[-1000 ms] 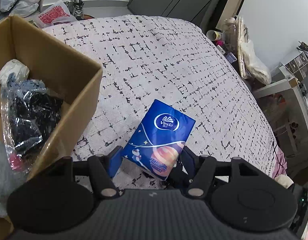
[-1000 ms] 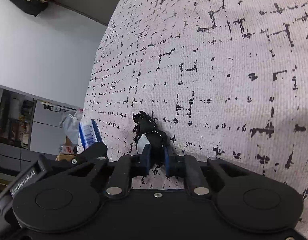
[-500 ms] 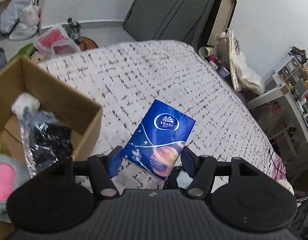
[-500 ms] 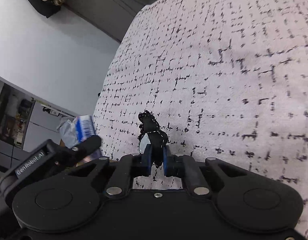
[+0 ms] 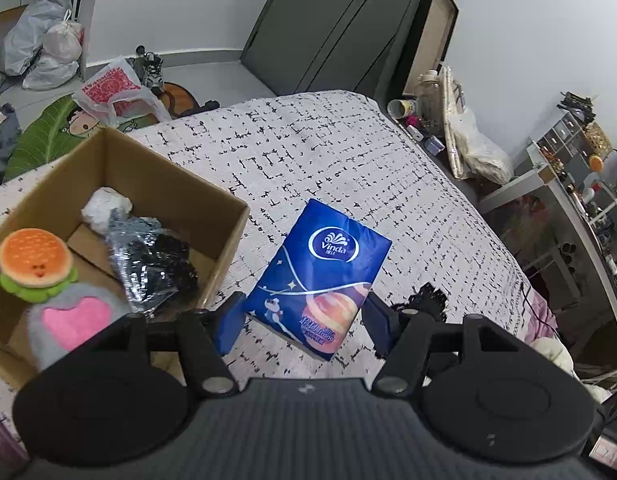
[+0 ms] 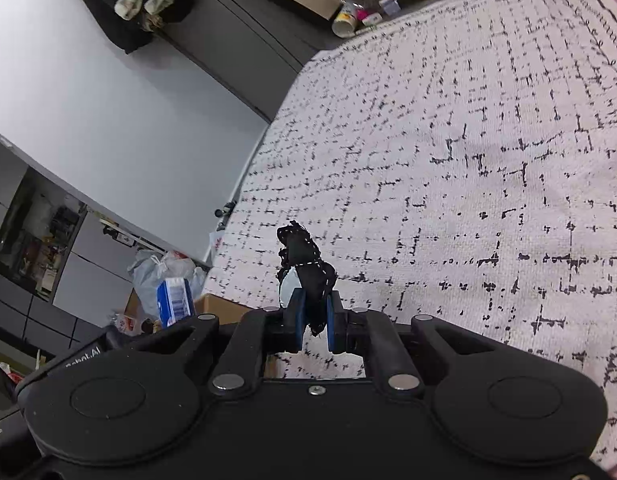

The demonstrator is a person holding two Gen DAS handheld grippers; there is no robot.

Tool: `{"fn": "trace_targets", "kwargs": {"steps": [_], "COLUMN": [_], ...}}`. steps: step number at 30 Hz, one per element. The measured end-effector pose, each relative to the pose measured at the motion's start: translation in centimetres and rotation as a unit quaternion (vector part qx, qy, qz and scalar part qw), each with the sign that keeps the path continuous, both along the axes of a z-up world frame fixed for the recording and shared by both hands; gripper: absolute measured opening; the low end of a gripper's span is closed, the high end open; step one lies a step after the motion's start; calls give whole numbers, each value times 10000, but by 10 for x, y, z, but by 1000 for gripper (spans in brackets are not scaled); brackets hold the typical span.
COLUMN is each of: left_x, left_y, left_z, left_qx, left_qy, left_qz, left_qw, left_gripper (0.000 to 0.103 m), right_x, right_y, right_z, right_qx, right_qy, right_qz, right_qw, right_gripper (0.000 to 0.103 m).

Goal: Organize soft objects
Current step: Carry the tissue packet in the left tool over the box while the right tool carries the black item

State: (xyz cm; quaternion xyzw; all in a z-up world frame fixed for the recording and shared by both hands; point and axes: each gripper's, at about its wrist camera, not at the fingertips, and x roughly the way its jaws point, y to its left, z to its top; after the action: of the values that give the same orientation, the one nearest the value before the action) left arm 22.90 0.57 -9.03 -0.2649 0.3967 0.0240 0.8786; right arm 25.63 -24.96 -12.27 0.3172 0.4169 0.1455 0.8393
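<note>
Tissue pack (image 5: 316, 284) between left jaws, lifted.

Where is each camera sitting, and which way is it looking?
Left wrist view: sits on the left tongs, looking down over the blue tissue pack they hold, the cardboard box and the bed.
Right wrist view: sits on the right tongs, looking across the bed at the black fabric piece they pinch.
Shared: both show the bed, the box and the tissue pack; the right view also catches the left tongs at its lower left.
</note>
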Motion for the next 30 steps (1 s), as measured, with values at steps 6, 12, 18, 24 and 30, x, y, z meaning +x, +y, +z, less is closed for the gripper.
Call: {"fn": "trace_targets", "kwargs": {"steps": [6,12,18,24,30], "left_x": [-19,-33,-42,-50,-51], "left_y": [11,22,48,77,101], "left_z": [19,35,44,50,47], "left_qx": [40,101,139,142,160], "left_qy": [-150,-283,-274,-284,-228], "left_qz": [-32,-65,61,265,407], "left_qw": [9999,9995,9995,9991,9988], "left_gripper": [62,62,62,62,62], "right_x": [-19,-32,-43,-47,-47], "right_y": [9,24,44,63,80], "right_z": [22,33,46,49,49], "right_qx": [37,-41,-118,-148,-169], "right_qy": [-390,-563,-784,-833,-831], "right_qz": [100,260,528,755,931], "right_qw": [9992,9981,9954,9935,9920], "right_gripper": [11,11,11,11,11]}}
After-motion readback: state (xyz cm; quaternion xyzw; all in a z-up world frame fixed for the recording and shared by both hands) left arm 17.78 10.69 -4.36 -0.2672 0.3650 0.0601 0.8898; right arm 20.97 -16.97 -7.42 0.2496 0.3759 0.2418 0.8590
